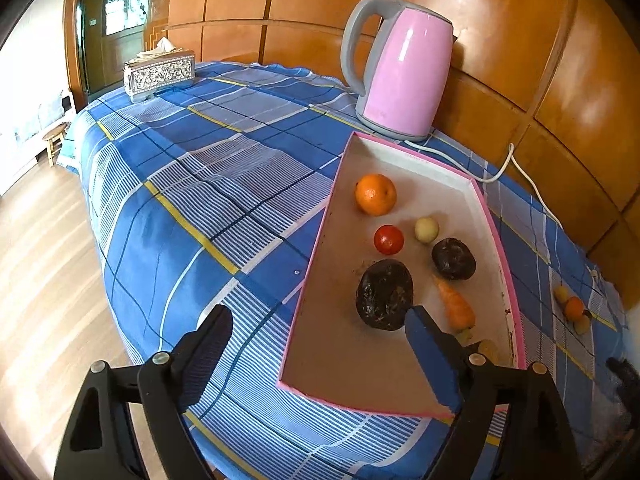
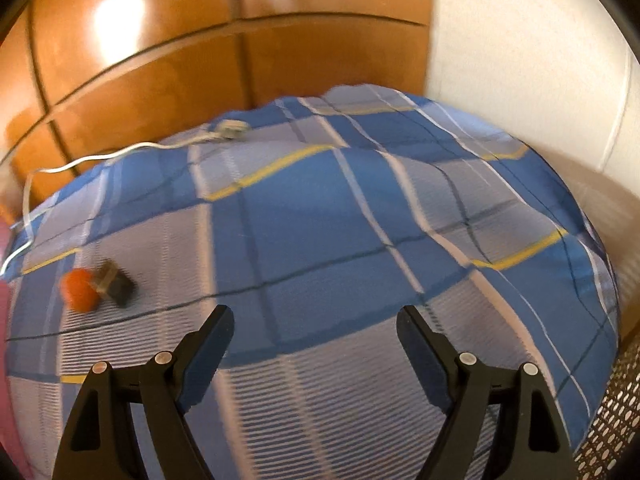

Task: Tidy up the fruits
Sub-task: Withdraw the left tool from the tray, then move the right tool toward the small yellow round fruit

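My landmark is the pink-rimmed tray [image 1: 416, 160] on the counter [image 1: 208, 184], which is draped in a blue plaid cloth.

My left gripper [image 1: 320, 328] hangs over the near left corner of the tray, jaws spread wide, nothing pinched between them. Its right finger [image 1: 430, 356] sits above the tray floor, its left finger [image 1: 208, 344] outside the tray over the cloth.

Inside the tray: an orange [image 1: 376, 194] toward the far end; a red tomato [image 1: 389, 239] nearer than it; a small pale round fruit [image 1: 426, 229] just right of the tomato; two dark wrinkled fruits, the larger one [image 1: 385, 294] close in front of my right finger, the smaller one [image 1: 453, 258] further right; a carrot [image 1: 456, 304] lying by the right wall. A yellowish piece shows near the carrot's stalk end, partly hidden by the gripper; I cannot tell what it is.

Beyond the tray's far end stands a pink kettle [image 1: 404, 76], its white cord [image 1: 516, 168] trailing to the right. Far left of the tray, a tissue box [image 1: 160, 74].

Right of the tray, on the cloth, a small cluster of loose fruits [image 1: 574, 308].

My right gripper [image 2: 316, 320] is over bare cloth right of the tray, jaws spread, empty. The view is blurred. An orange fruit [image 2: 79, 289] touches a dark boxy object [image 2: 116, 282] to its left
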The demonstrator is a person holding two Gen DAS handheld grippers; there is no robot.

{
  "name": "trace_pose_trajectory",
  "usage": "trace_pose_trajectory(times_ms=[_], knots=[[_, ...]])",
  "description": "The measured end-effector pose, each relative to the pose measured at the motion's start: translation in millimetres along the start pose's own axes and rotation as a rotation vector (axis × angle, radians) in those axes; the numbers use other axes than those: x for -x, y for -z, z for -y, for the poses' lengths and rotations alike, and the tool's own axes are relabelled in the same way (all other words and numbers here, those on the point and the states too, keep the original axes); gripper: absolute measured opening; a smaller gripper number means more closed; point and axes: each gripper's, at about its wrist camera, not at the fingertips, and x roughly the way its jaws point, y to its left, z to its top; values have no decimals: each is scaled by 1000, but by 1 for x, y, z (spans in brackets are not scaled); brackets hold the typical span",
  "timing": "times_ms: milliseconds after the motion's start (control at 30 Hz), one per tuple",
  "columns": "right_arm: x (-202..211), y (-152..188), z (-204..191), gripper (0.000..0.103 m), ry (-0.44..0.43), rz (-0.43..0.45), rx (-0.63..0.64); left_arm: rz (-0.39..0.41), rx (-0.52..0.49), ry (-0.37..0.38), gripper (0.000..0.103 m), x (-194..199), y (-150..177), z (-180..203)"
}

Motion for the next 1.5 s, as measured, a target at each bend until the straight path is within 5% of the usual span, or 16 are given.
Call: trace_pose_trajectory(times_ms=[467, 833, 1100, 1500], knots=[[27, -9, -107, 79, -258, 17, 282, -10, 5, 3, 91, 0, 2, 1], [24, -14, -160, 69, -364, -17, 480, -17, 15, -5, 91, -1, 4, -4], [10, -20, -196, 54, -386, -62, 668, -27, 34, -17, 91, -3, 5, -11], [-30, -13, -236, 49, -307, -193, 981, -35, 42, -26, 91, -5, 5, -16]])
